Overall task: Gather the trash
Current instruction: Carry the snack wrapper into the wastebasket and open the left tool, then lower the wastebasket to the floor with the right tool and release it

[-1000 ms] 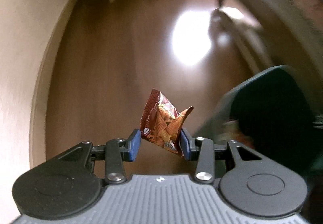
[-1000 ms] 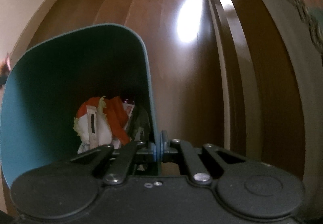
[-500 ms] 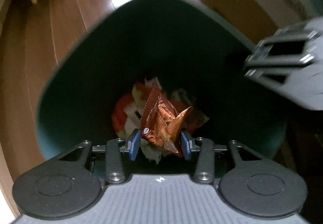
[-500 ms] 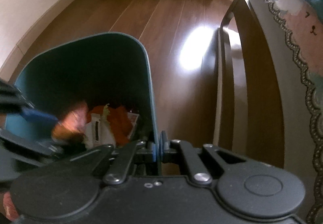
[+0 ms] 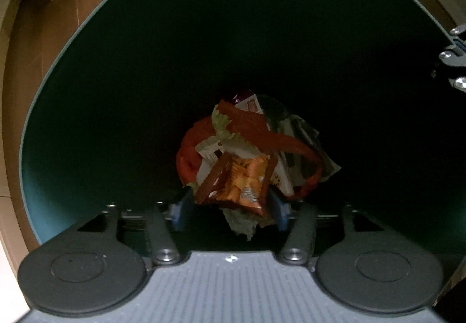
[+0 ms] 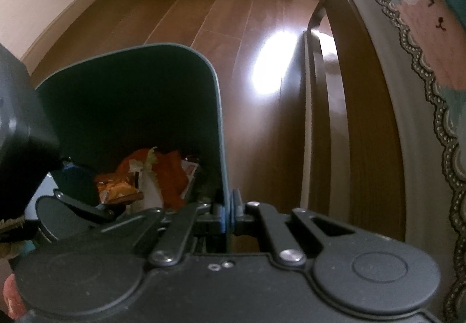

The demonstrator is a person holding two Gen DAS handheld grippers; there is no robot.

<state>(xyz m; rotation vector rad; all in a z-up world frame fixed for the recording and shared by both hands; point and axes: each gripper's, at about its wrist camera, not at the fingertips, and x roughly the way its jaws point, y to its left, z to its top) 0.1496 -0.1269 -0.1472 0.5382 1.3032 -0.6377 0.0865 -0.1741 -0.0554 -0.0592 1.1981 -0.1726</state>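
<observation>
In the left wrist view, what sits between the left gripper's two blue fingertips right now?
The orange snack packet sits there, inside the teal bin above the trash pile. The left gripper looks open around it; contact is unclear.

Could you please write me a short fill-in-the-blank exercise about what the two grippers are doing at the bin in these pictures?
1. The left gripper has its jaws spread, and the orange crinkled snack packet sits between them over the ____ of wrappers.
2. The right gripper is shut on the ____ of the teal plastic trash bin.
3. The bin stands on a brown ____ floor.
4. In the right wrist view, the left gripper enters from the ____ edge.

Missing words: pile; rim; wooden; left
</observation>
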